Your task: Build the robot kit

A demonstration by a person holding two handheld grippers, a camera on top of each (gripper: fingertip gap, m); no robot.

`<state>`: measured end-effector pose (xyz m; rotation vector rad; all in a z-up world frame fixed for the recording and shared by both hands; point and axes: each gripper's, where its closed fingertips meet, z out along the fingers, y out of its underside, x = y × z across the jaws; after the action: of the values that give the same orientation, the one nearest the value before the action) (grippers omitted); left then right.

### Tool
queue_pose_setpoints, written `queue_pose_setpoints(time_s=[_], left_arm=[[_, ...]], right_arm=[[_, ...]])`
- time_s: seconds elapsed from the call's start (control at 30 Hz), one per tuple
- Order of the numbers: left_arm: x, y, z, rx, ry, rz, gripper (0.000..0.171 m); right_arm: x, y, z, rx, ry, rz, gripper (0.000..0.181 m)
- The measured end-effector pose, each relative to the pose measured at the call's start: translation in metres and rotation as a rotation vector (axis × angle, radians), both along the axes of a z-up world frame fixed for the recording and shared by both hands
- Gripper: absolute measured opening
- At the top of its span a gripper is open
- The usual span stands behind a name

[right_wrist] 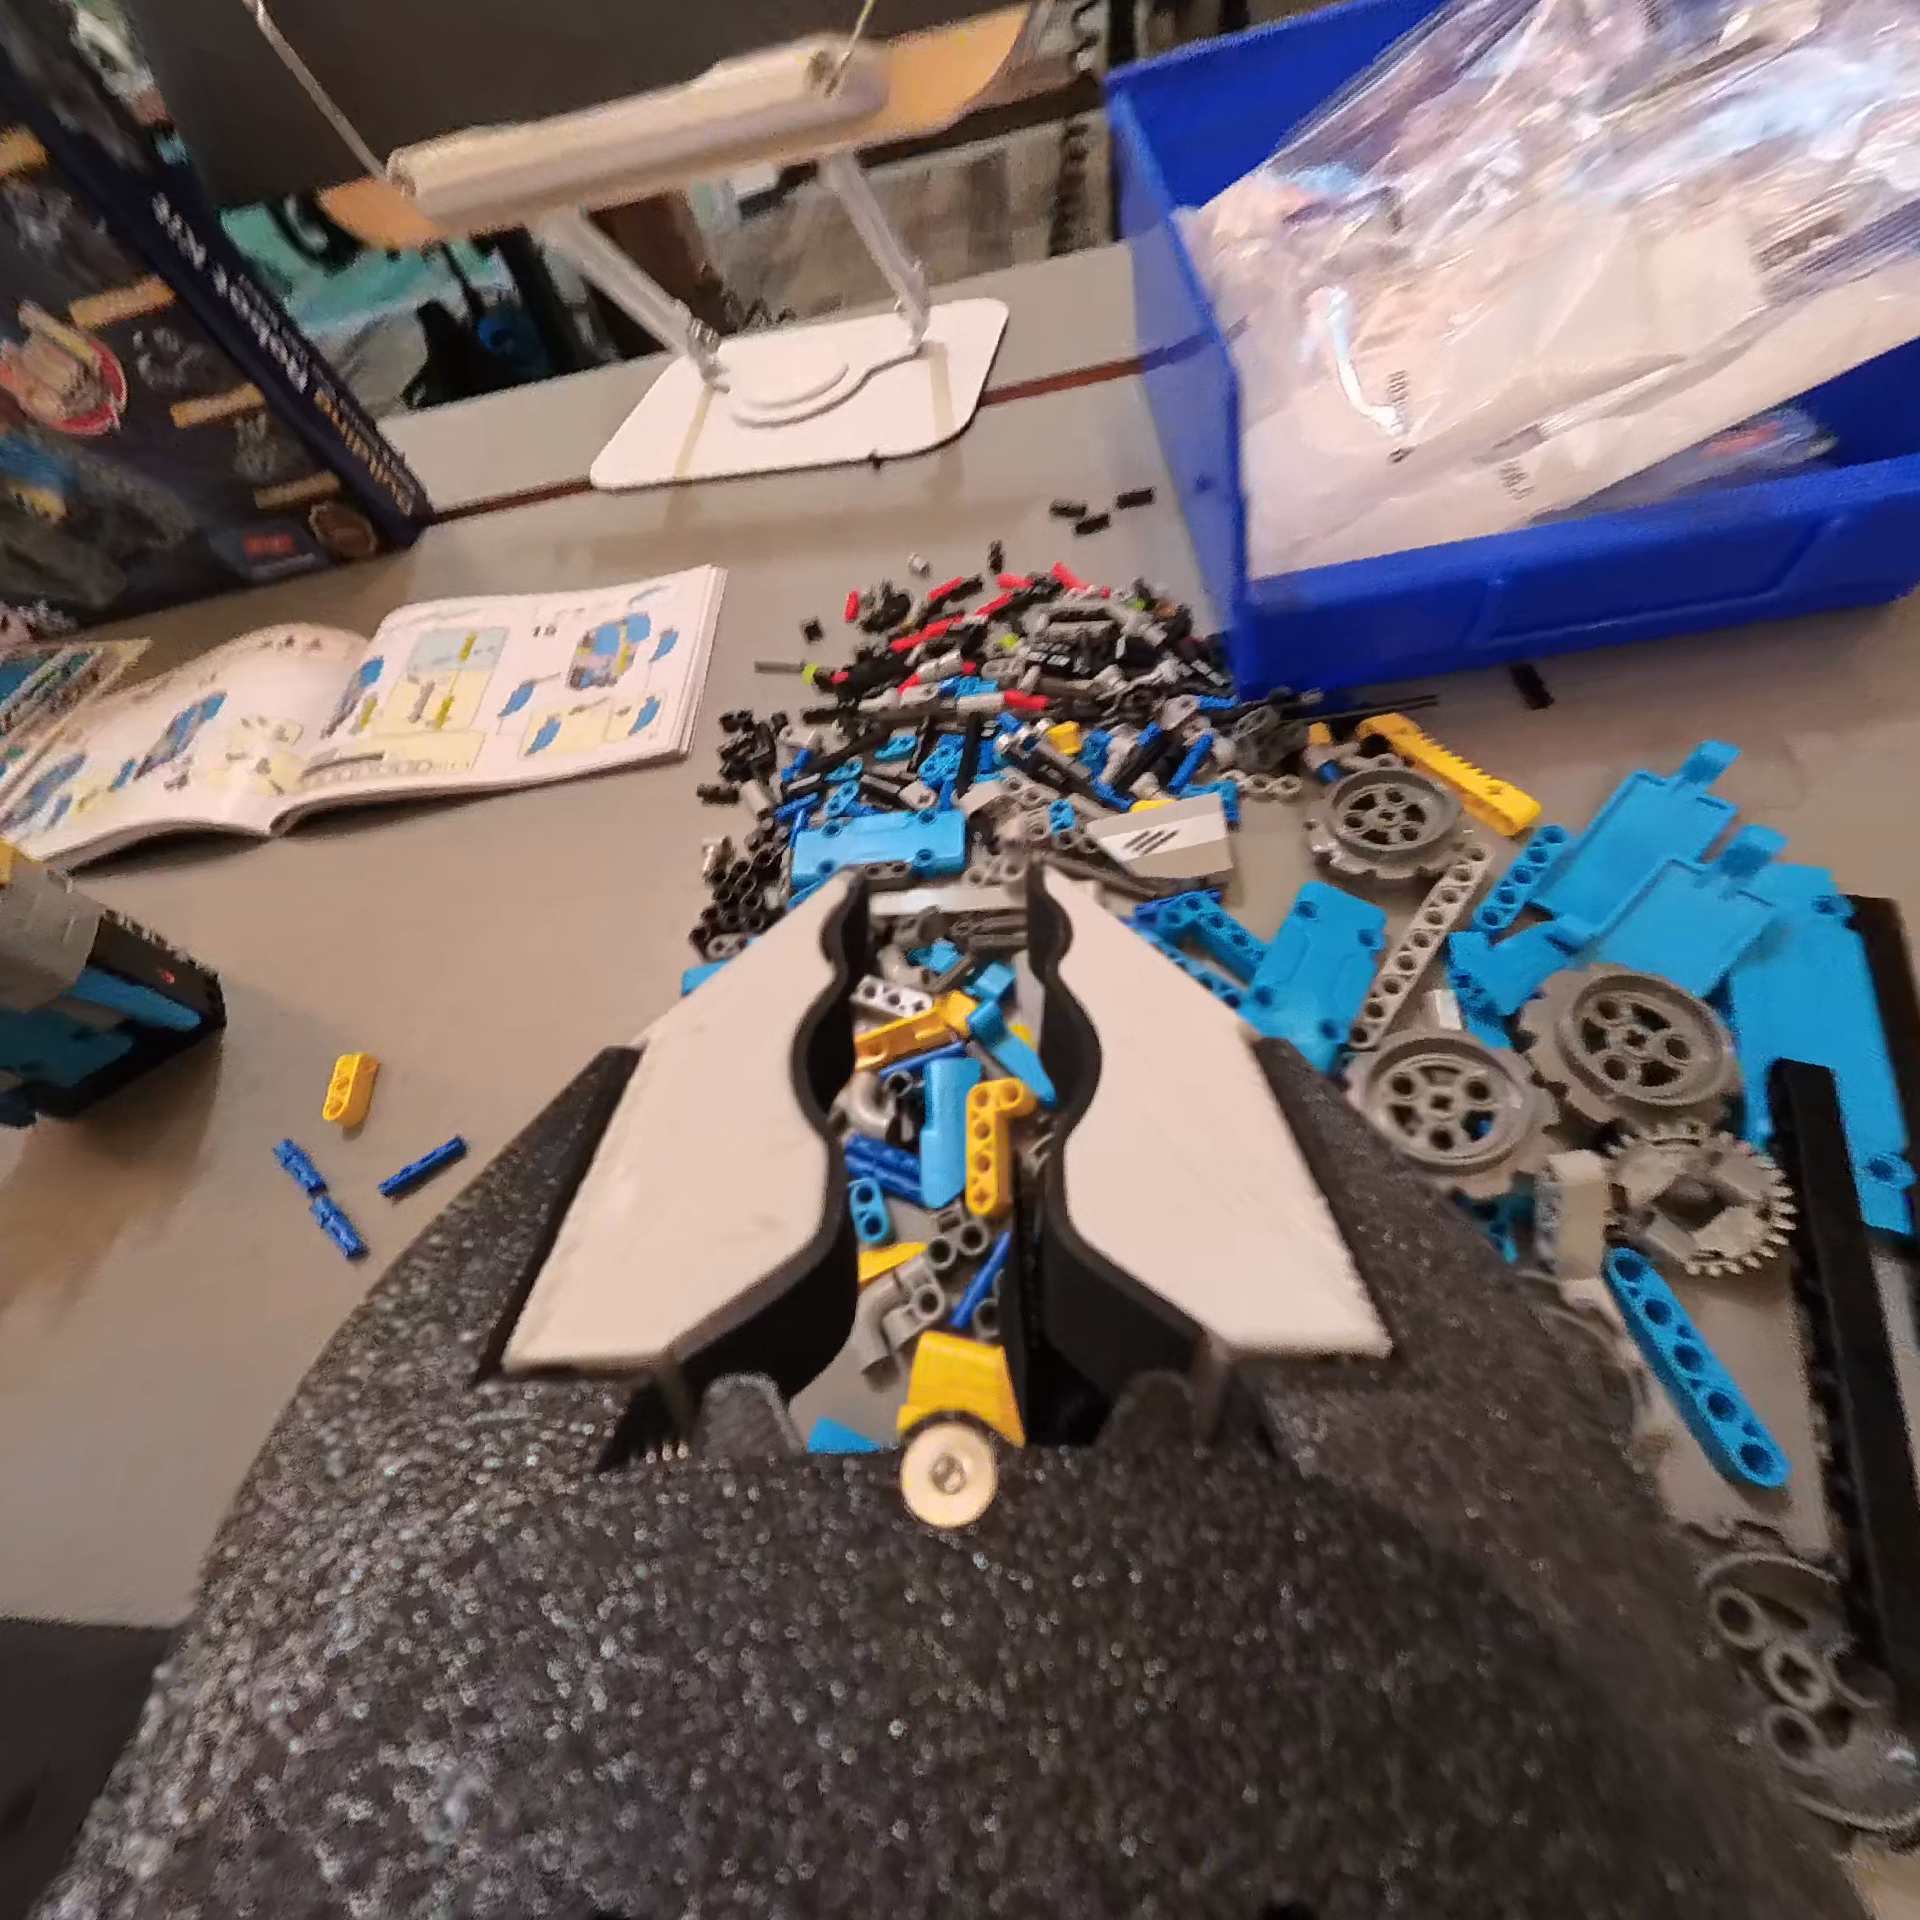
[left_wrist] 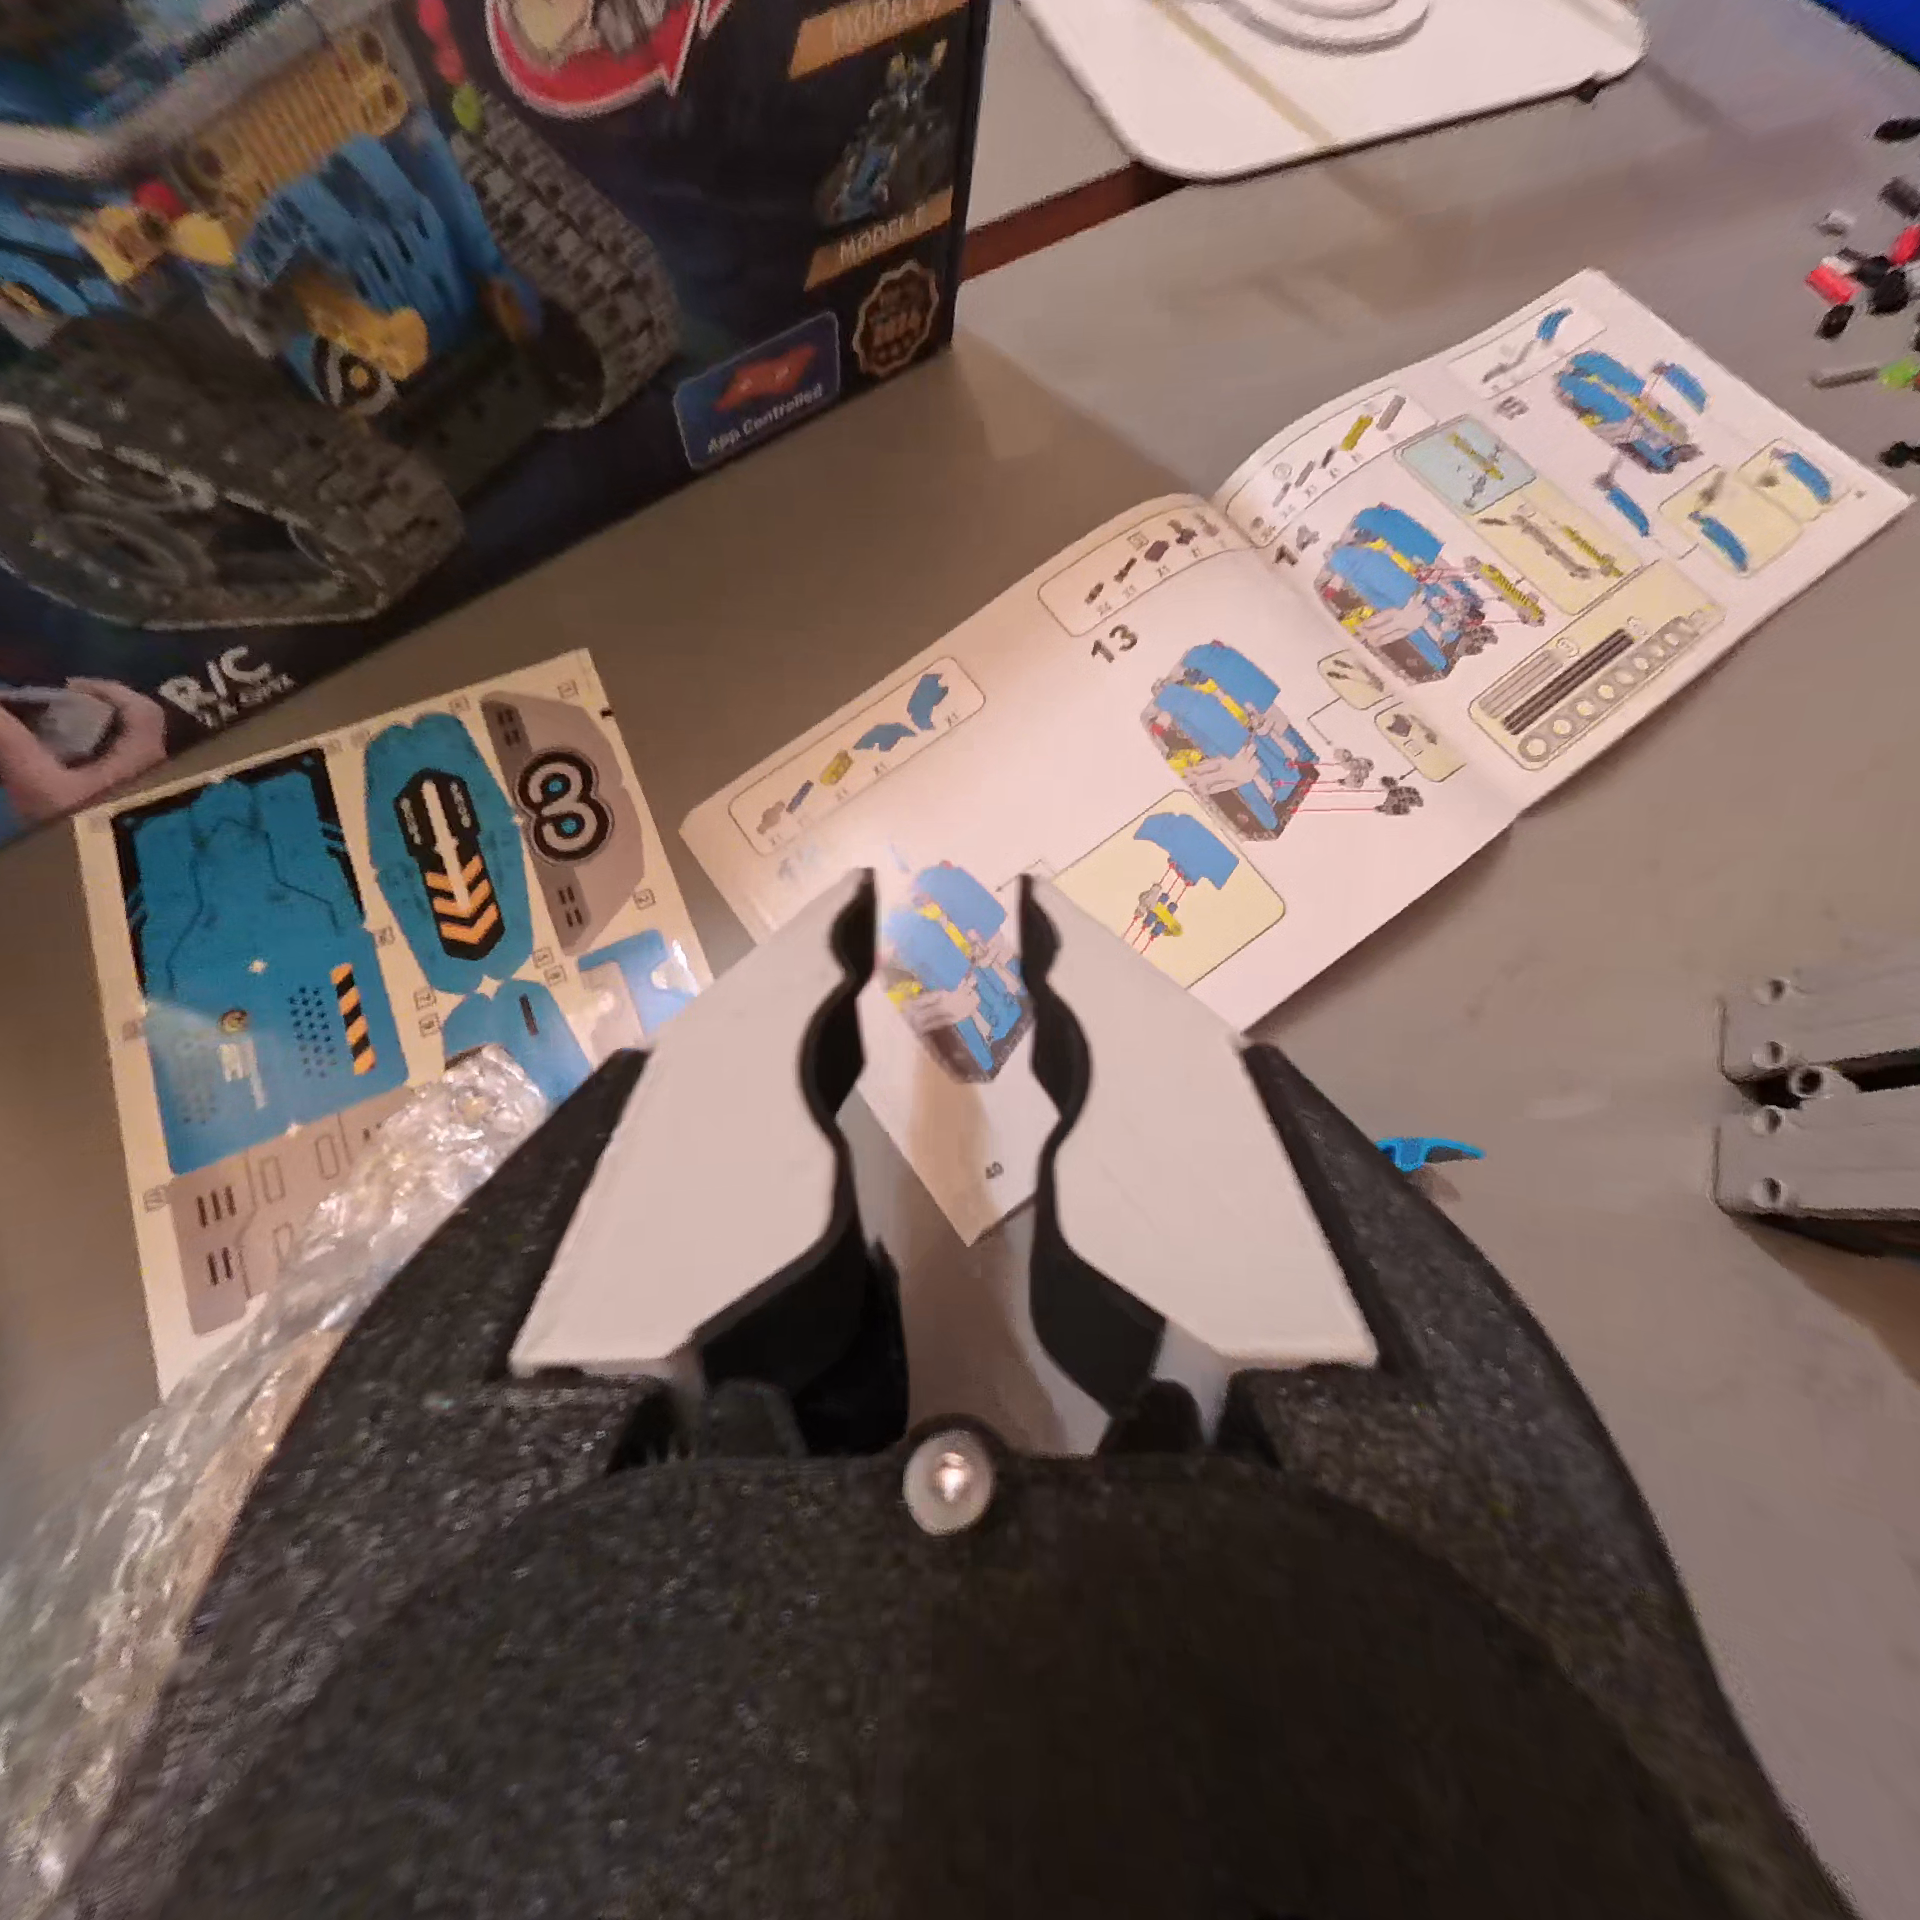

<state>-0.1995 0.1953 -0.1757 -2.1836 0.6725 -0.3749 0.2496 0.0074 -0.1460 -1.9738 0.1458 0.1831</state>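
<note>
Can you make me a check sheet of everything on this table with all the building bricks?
Surface: grey table, bare in patches.
Job's things: open instruction booklet; sticker sheet; toy box standing behind; pile of loose bricks; blue panels; grey gear wheels; part-built model.
Clutter: crinkled clear wrap; blue bin holding plastic bags.
Grippers: left gripper open above the booklet; right gripper open above the bricks; both empty.
Cables: nothing seen.
Surroundings: white stand; background blurred.

glossy sticker sheet point(left_wrist: 353, 987), matt paper booklet point(left_wrist: 1299, 665), plastic bricks point(right_wrist: 987, 727).
</note>
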Motion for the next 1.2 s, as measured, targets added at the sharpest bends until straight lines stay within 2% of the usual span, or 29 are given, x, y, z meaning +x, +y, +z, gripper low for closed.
queue_pose_setpoints(time_s=[0.03, 0.17, 0.23, 0.33, 0.47, 0.6, 0.73, 0.9, 1.07, 1.2], left_arm=[[0.002, -0.001, 0.004, 0.026, -0.013, -0.019, 0.018], [0.01, -0.001, 0.013, 0.065, -0.049, -0.06, 0.012], [0.011, 0.0, 0.019, 0.052, -0.082, -0.064, 0.016], [0.005, 0.001, 0.022, -0.005, -0.088, -0.038, 0.035], [0.002, 0.002, 0.026, -0.002, -0.054, -0.033, 0.041], [0.006, 0.0, 0.027, 0.027, -0.018, -0.05, 0.042], [0.017, -0.008, 0.026, -0.036, -0.078, -0.099, 0.042], [0.011, -0.005, 0.027, -0.034, -0.085, -0.083, 0.042], [0.01, -0.003, 0.027, -0.029, -0.08, -0.084, 0.042], [0.012, -0.003, 0.024, -0.038, -0.08, -0.086, 0.042]], right_arm=[[0.006, 0.0, 0.004, 0.02, 0.009, -0.011, 0.029], [0.029, -0.008, 0.003, -0.033, -0.089, -0.01, 0.029], [0.035, -0.015, -0.005, -0.104, -0.166, 0.016, 0.029], [0.037, -0.03, -0.016, -0.224, -0.261, 0.094, 0.023], [0.042, -0.058, -0.019, -0.343, -0.369, 0.185, 0.017], [0.033, -0.082, -0.033, -0.466, -0.36, 0.282, 0.016], [0.03, -0.09, -0.049, -0.535, -0.402, 0.324, 0.014], [0.038, -0.1, -0.046, -0.568, -0.406, 0.326, 0.011], [0.052, -0.127, -0.057, -0.685, -0.365, 0.312, 0.011], [0.047, -0.131, -0.058, -0.704, -0.356, 0.333, 0.011]])
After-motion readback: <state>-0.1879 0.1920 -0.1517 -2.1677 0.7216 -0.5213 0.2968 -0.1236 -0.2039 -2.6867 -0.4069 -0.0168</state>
